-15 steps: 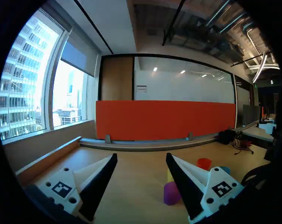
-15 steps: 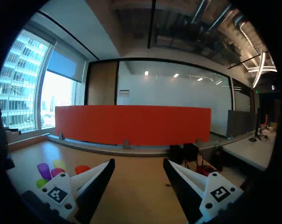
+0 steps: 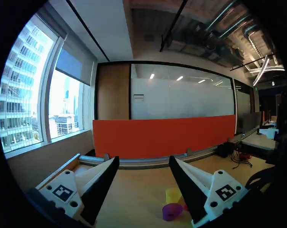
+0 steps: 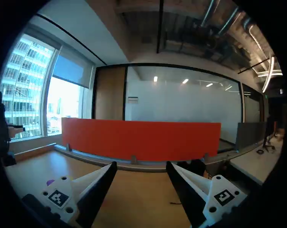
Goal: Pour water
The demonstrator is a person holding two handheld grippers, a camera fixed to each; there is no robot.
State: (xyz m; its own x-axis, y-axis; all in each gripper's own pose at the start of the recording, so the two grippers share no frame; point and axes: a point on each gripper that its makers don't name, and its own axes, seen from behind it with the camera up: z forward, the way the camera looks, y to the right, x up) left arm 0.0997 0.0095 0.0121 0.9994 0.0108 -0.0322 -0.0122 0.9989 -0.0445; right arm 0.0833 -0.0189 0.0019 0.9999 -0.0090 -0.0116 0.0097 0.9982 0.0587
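The left gripper (image 3: 143, 157) and right gripper (image 4: 141, 163) were both spread wide, empty. A purple plastic cup (image 3: 172, 211) and a yellow plastic cup (image 3: 173, 194) sat low, beside the left gripper's right finger. Tilting down first would probably help the aim.

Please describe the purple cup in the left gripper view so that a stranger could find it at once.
Start at the long orange partition behind the wooden desk. Come nearer, to the cups beside a finger of the left gripper. The purple cup is the nearest one, in front of the yellow cup.
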